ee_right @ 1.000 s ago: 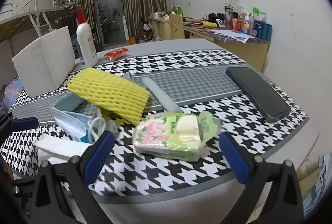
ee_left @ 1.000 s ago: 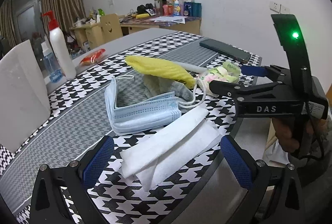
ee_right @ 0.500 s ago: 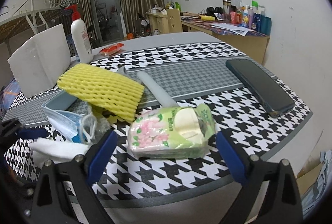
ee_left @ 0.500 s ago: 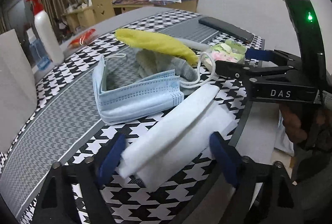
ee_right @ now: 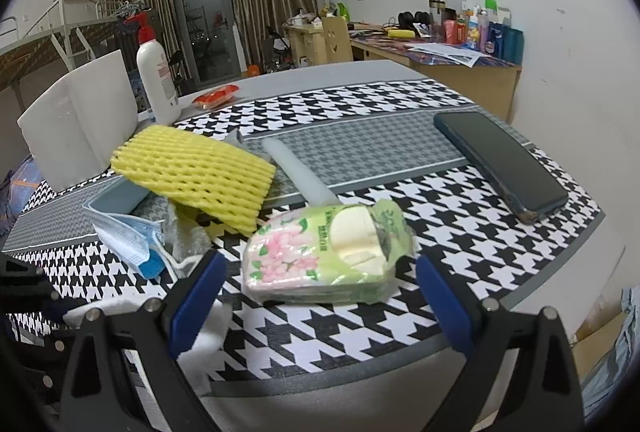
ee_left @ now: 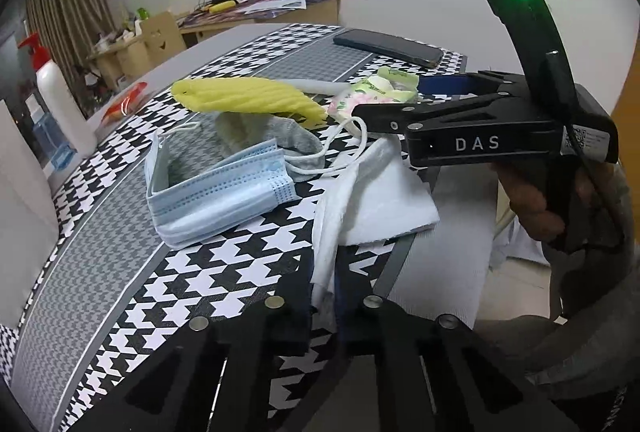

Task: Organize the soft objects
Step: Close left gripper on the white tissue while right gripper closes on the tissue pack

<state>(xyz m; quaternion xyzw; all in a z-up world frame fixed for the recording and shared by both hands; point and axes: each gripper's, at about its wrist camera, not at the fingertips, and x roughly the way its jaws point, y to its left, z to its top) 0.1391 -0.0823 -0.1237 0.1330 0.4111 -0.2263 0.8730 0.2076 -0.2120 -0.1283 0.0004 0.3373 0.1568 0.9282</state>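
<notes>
Now the left gripper [ee_left: 325,306] pinches the tissue's [ee_left: 372,199] near edge; lift slowly so it won't tear. Right gripper [ee_right: 320,296] gapes around the tissue pack [ee_right: 326,252].

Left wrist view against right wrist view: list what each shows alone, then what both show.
Left wrist only: the left gripper shut on the white tissue, and the hand holding the right gripper. Right wrist only: the right gripper open around the tissue pack, pads clear of it, and the white foam block. Both: mask, yellow foam net, phone, bottle.
</notes>
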